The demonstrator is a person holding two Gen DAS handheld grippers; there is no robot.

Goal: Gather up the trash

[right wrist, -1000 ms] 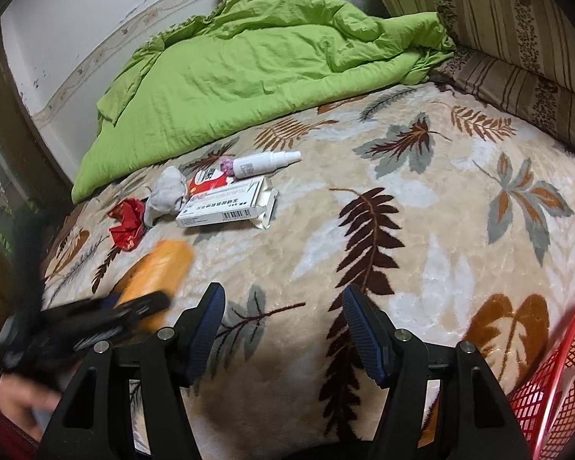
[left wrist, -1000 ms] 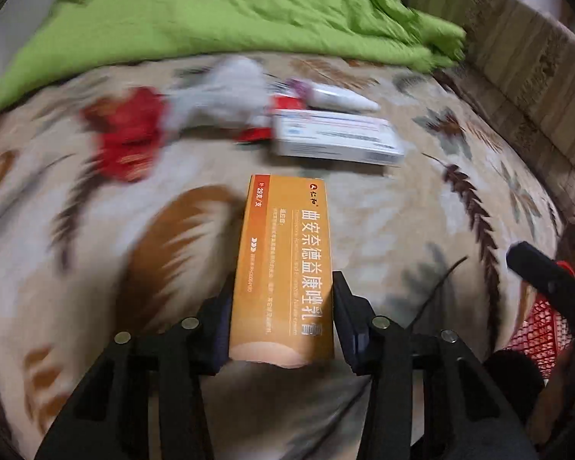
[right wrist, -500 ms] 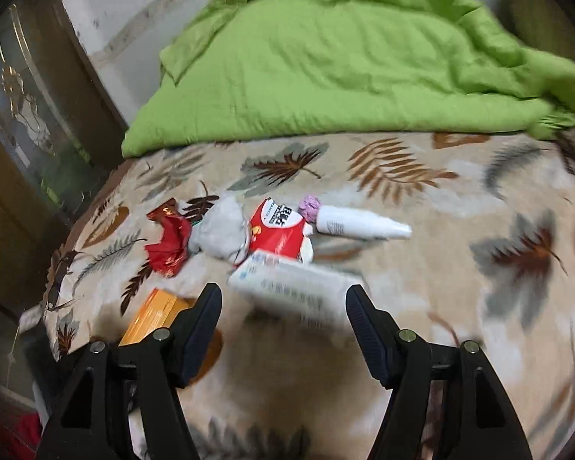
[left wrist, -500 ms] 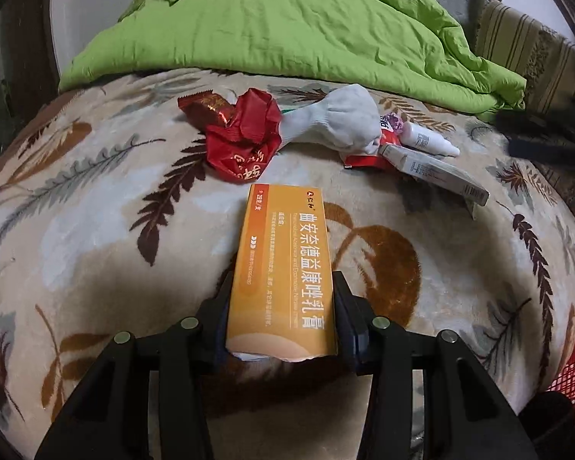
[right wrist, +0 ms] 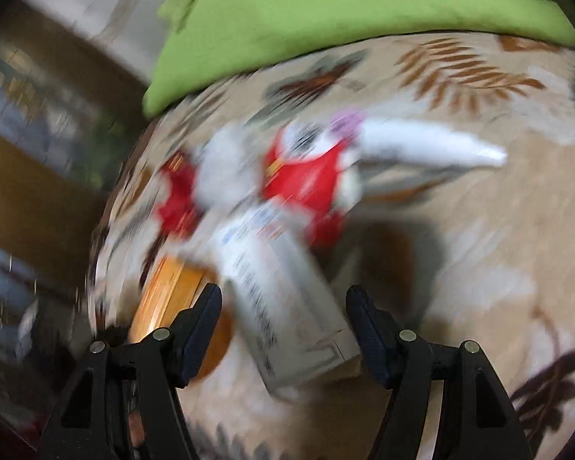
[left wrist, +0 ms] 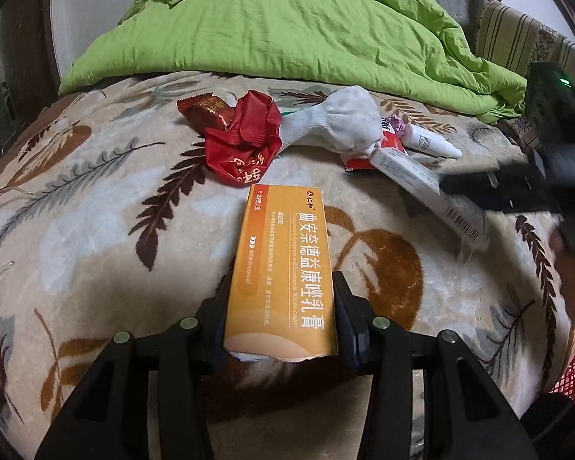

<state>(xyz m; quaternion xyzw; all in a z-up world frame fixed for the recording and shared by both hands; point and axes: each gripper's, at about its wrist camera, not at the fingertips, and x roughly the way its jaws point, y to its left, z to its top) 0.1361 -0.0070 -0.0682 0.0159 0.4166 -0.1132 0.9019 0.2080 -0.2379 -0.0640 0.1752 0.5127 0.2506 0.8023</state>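
While the left gripper [left wrist: 281, 308] stood clamped on the orange ointment box [left wrist: 283, 268], the right gripper [right wrist: 283, 322] gaped wide around the white carton [right wrist: 283, 306] lying on the leaf-patterned blanket [left wrist: 96, 230], with the red wrappers [left wrist: 241, 145], a white sock [left wrist: 341, 122] and small bottle [left wrist: 429, 142] just beyond.

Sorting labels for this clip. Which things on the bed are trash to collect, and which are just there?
Trash: orange box held by left gripper; white box between right gripper fingers; red wrappers; small bottle.

Just there: green duvet; white sock, probably.
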